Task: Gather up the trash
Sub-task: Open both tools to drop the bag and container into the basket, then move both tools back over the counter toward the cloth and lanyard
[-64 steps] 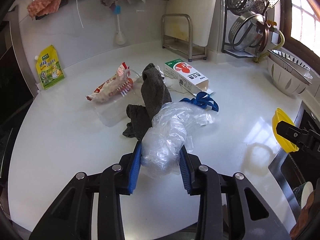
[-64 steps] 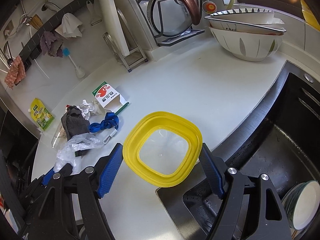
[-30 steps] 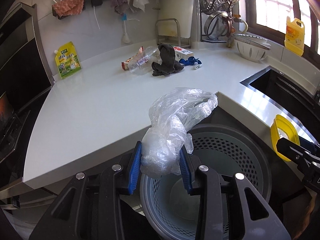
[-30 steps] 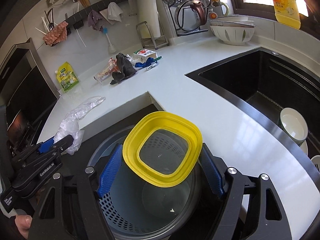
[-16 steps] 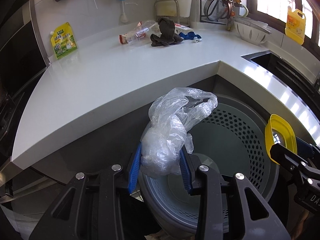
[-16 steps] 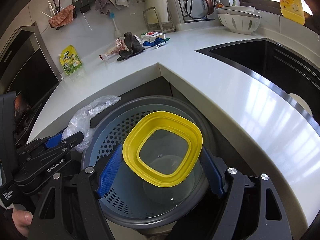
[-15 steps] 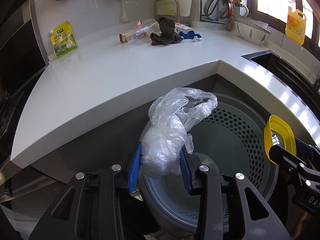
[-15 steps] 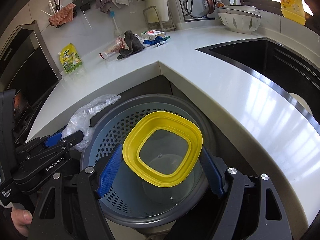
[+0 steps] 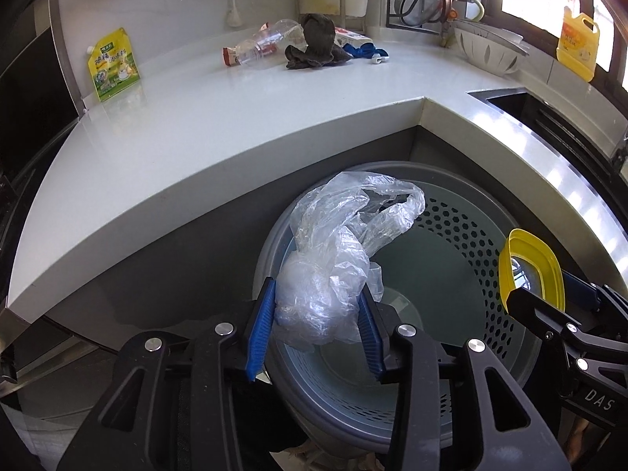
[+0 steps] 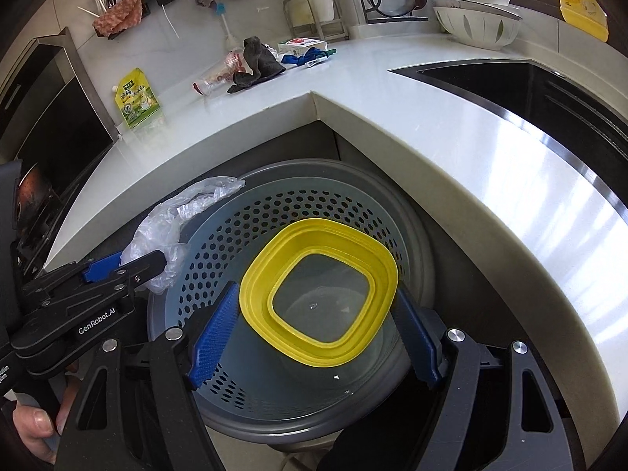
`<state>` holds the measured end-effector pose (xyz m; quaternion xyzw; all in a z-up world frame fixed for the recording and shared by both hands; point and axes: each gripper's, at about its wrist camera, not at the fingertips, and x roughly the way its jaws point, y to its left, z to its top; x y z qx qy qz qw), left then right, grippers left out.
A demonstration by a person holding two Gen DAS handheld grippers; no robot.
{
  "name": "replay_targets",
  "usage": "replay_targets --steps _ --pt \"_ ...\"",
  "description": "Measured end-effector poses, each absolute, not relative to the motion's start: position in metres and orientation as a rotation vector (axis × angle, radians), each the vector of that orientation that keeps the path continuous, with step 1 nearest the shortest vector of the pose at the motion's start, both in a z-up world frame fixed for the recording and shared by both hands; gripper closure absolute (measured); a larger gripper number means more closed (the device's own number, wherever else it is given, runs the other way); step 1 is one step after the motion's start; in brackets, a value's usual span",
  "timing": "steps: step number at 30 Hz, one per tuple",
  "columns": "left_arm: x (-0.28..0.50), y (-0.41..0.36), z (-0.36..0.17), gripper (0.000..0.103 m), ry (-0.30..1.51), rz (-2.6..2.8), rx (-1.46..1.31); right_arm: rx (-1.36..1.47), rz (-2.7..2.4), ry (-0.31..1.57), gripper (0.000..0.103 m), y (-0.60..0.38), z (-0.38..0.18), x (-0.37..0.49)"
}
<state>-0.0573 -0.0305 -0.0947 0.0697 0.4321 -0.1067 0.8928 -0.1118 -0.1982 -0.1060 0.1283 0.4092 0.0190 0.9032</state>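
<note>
Left wrist view: the left gripper (image 9: pixel 317 316), jaws just eased wider, pads still touching a plastic bag (image 9: pixel 337 259) over the empty bin (image 9: pixel 486 243); trash (image 9: pixel 314 41) lies on the counter (image 9: pixel 219 125).

Right wrist view: the right gripper (image 10: pixel 314 327) clamps a yellow tub (image 10: pixel 320 294), empty, above the bin (image 10: pixel 243 219), below the counter (image 10: pixel 451 137) corner.

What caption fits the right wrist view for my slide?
Right gripper holds a yellow-rimmed clear container over the perforated bin; left gripper brings a plastic bag.
</note>
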Motion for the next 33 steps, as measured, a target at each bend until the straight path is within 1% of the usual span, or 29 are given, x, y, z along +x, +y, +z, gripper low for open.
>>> replay_targets --steps 2,4,6,7,9,11,19,22,26,30,33 --pt "-0.056 -0.03 -0.095 0.06 0.9 -0.222 0.142 0.266 0.041 0.845 0.029 -0.198 -0.105 -0.111" --pt "-0.056 -0.03 -0.094 0.056 0.899 -0.222 0.138 0.266 0.042 0.845 0.029 -0.198 -0.104 -0.111" --pt "-0.056 -0.028 -0.092 0.045 0.895 -0.226 0.126 0.267 0.043 0.846 0.028 -0.198 -0.103 -0.111" --pt "-0.056 -0.027 -0.091 0.043 0.891 -0.228 0.117 0.268 0.041 0.847 0.028 -0.198 -0.102 -0.111" --pt "-0.057 -0.025 -0.09 0.035 0.886 -0.227 0.11 0.27 0.041 0.844 0.027 -0.199 -0.101 -0.112" --pt "-0.057 -0.024 -0.089 0.034 0.884 -0.223 0.108 0.272 0.04 0.839 0.025 -0.199 -0.099 -0.112" --pt "-0.056 -0.021 -0.09 0.033 0.893 -0.22 0.099 0.271 0.049 0.827 0.025 -0.197 -0.096 -0.113" --pt "-0.056 -0.02 -0.09 0.03 0.887 -0.219 0.096 0.276 0.047 0.826 0.025 -0.197 -0.097 -0.113" --pt "-0.057 -0.019 -0.087 0.025 0.869 -0.212 0.097 0.281 0.045 0.823 0.025 -0.198 -0.097 -0.113" --pt "-0.056 -0.016 -0.082 0.014 0.852 -0.211 0.079 0.281 0.046 0.812 0.025 -0.199 -0.094 -0.113" --pt "-0.055 -0.012 -0.076 0.012 0.828 -0.203 0.068 0.278 0.05 0.8 0.025 -0.2 -0.091 -0.111"
